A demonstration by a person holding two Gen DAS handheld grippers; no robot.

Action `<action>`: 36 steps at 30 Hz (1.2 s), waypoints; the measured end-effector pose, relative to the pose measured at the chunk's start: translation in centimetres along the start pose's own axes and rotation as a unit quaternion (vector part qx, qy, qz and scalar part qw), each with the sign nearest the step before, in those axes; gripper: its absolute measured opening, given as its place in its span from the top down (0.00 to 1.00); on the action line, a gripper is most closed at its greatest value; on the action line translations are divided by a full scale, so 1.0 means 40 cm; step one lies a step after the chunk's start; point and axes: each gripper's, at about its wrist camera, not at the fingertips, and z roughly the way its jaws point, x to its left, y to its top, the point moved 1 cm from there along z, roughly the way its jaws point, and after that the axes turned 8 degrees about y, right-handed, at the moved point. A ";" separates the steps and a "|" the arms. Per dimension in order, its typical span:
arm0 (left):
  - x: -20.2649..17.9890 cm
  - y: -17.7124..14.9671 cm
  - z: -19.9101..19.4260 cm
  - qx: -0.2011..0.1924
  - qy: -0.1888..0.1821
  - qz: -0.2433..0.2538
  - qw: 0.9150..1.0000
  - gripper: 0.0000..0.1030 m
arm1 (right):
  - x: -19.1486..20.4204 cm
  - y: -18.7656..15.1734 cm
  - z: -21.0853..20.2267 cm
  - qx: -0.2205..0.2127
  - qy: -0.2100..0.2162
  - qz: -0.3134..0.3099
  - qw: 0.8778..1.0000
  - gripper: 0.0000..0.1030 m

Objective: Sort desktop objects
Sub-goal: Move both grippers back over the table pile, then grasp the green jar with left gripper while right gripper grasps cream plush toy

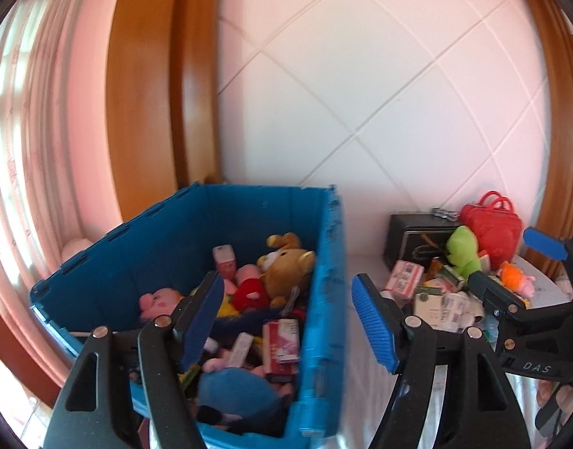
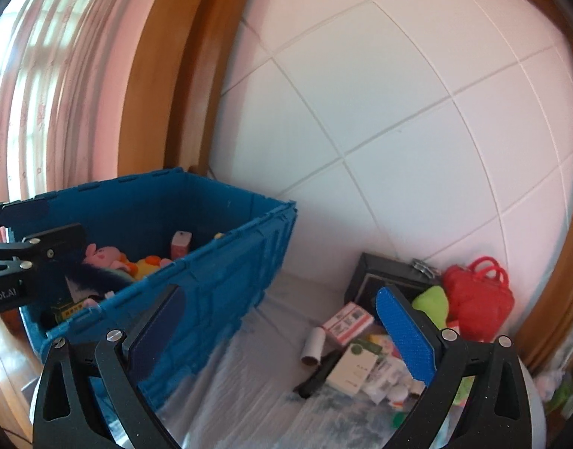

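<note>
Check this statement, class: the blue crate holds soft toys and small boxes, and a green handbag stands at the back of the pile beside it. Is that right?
Not quite. The handbag is red, not green; the green thing in front of it is a soft toy. Both wrist views show this. The rest holds: the blue crate holds soft toys and small boxes, and the handbag stands at the back of the pile beside it.

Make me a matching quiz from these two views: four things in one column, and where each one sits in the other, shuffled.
Things:
1. brown teddy bear
2. red handbag
3. white tube
4. black box

Places:
A. lying on the cloth, left of the loose pile
B. inside the blue crate
C. against the wall, left of the handbag
D. far right of the pile, near the wood frame

Pairs: 1-B, 2-D, 3-A, 4-C
</note>
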 end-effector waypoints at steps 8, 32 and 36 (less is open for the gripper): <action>-0.261 -0.006 -0.002 -0.005 -0.065 0.033 0.997 0.28 | -0.329 -0.160 -0.102 0.022 -0.080 0.090 0.992 0.00; -1.113 -0.464 0.391 0.248 -0.150 0.121 0.949 0.28 | -1.185 -0.815 -0.114 0.227 -0.187 0.271 0.917 0.00; -1.200 -0.536 0.433 0.264 -0.150 0.134 0.943 0.28 | -1.250 -0.886 -0.081 0.251 -0.176 0.291 0.906 0.00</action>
